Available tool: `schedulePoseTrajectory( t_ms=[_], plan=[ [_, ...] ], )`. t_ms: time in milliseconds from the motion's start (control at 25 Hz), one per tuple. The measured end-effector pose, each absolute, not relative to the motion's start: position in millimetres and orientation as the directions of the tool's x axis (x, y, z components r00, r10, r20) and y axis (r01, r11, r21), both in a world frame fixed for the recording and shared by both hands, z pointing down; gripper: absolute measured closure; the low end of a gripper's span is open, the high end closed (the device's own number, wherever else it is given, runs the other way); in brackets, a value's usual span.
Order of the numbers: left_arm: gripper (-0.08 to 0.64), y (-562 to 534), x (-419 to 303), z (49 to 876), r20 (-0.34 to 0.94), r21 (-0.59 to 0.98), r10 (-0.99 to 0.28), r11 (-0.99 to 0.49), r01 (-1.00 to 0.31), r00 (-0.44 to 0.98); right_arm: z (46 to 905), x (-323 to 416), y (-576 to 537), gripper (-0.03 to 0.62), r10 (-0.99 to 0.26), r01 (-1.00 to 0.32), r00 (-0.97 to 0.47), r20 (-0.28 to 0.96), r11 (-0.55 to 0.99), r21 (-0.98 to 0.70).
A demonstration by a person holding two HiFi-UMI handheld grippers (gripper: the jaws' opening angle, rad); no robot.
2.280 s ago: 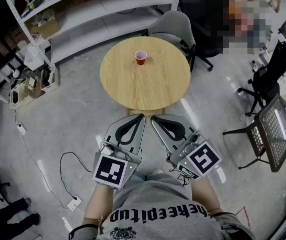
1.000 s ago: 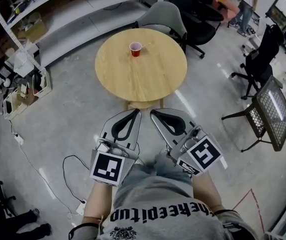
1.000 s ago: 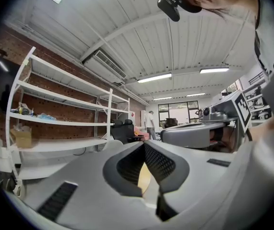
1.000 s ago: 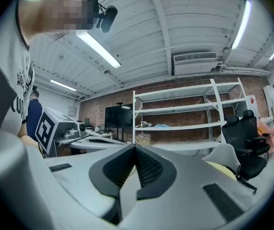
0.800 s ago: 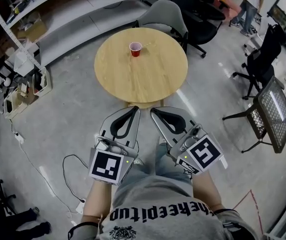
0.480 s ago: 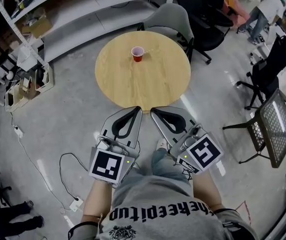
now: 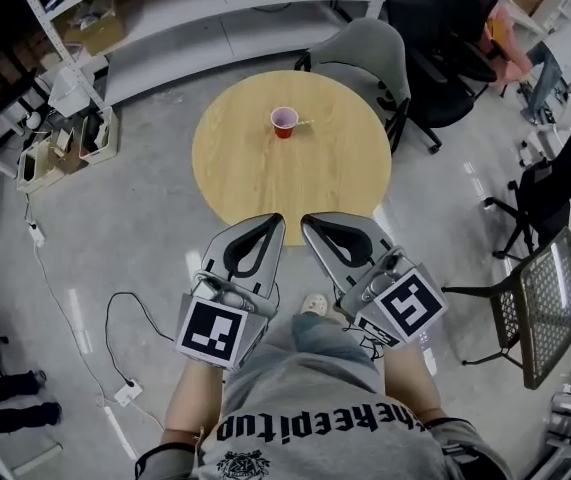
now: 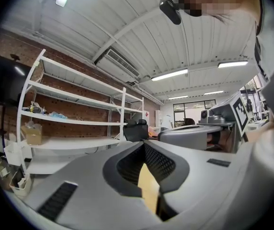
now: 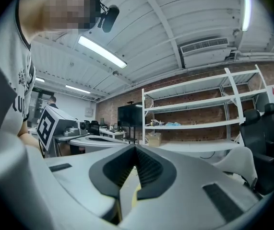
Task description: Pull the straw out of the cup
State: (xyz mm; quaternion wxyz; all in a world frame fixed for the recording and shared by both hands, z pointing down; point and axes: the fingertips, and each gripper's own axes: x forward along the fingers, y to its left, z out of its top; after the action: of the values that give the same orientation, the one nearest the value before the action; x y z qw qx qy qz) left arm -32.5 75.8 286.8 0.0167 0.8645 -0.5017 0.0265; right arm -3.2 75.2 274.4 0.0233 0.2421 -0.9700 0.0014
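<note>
One floor: the grey concrete floor [image 7: 135, 218] lies under everything, with a black cable [image 7: 115, 313] and a white plug box [image 7: 125, 393] on it.
Shelves: tall white metal shelves [image 7: 215, 18] stand at the far side, beyond the table.
Tabletop: a round light wooden tabletop [image 7: 295, 183] sits in the middle, in front of the person.
Chairs: a grey chair with a curved back [image 7: 360, 58] is at the far edge of the tabletop. A black office chair [image 7: 435, 28] is near it on the right. A black mesh chair [image 7: 550, 303] is well apart at the right.
Person: a grey T-shirt [image 7: 315, 418] shows at the bottom, and each hand holds one gripper.
Left gripper: the grey left gripper [image 7: 276, 218] is held level, and its tip shows at the near edge of the tabletop. The left fingers [image 8: 69, 176] touch at the tips and hold nothing.
Right gripper: the grey right gripper [image 7: 307, 218] is just beside the left one. The right fingers [image 9: 199, 186] are together too, with nothing between them.
Cup: a small red plastic cup [image 7: 284, 124] stands upright on the far half of the tabletop, well apart from both grippers.
Straw: a thin pale straw [image 7: 305, 123] sticks out of the cup and leans to the right.
</note>
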Motion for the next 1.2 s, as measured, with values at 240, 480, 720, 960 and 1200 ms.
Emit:
schedulePoseTrajectory(
  t_ms=[240,480,720,960,1200],
  plan=[
    [0.543,48,-23,288,0.048,-0.014,-0.895,-0.445,-0.895,0.444,277,5,48,0.577,-0.415,-0.415,-0.909,0.043,0.910,0.000],
    [0.542,31,-14,288,0.053,-0.026,-0.913,-0.406,-0.914,0.404,278,15,29,0.577,-0.375,-0.376,-0.926,0.035,0.927,-0.010],
    [0.541,19,0,296,0.118,0.002,-0.923,-0.369,-0.930,0.366,284,24,16,0.577,-0.326,-0.327,-0.945,0.035,0.945,-0.026],
    [0.541,11,15,297,0.121,-0.006,-0.933,-0.342,-0.940,0.339,286,39,8,0.575,-0.296,-0.297,-0.955,0.024,0.953,-0.053],
    [0.541,5,25,298,0.100,-0.043,-0.933,-0.352,-0.935,0.346,291,49,2,0.575,-0.306,-0.307,-0.952,0.021,0.949,-0.067]
  ],
)
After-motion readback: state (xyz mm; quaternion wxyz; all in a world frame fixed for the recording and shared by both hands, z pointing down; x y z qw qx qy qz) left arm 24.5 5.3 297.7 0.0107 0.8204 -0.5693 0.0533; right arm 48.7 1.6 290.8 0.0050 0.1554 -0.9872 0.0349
